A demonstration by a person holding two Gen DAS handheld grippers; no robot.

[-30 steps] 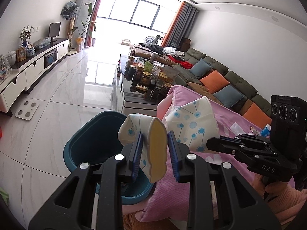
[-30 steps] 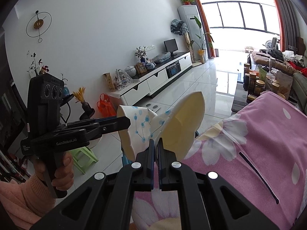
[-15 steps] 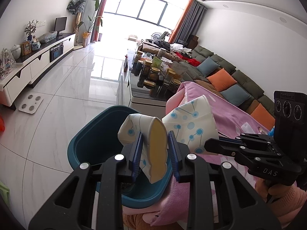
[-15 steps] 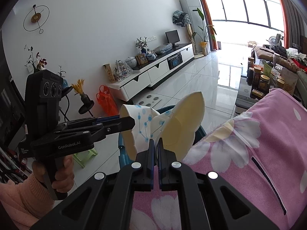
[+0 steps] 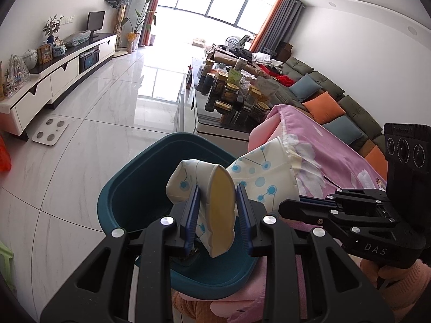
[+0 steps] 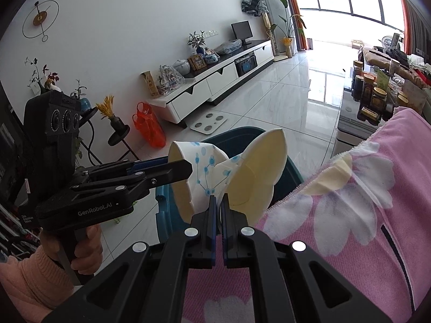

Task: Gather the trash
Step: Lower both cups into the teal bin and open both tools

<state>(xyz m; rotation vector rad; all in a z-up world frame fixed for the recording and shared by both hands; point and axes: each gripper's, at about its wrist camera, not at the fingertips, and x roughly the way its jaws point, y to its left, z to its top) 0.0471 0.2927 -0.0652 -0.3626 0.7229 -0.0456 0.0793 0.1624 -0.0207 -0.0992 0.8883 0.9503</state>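
Hand-held gripper pads are pressed on crushed paper cups on both sides: the left hand-held gripper [image 5: 217,216] is closed partway on one flattened paper cup [image 5: 212,202], and the right hand-held gripper [image 6: 218,222] is shut almost fully on the pinched wall of a second paper cup [image 6: 256,172]. Both cups are white with a blue dot pattern and a cream inside, and they are carried close together, the second at about two o'clock of the first in the left wrist view.

Directly beneath them, a dark teal bin [image 5: 129,183] is seen on the floor, its mouth open at about nine to twelve o'clock of the cups. Its inside is mostly hidden by the cups and jaws, so what it holds cannot be told. A pink flowered blanket [image 6: 363,215] lies at three o'clock, just beside the bin.

For a clean drop, the cups are best brought well over the bin's mouth, clear of the blanket edge, before the jaws are opened, since crushed paper may cling to a pad.
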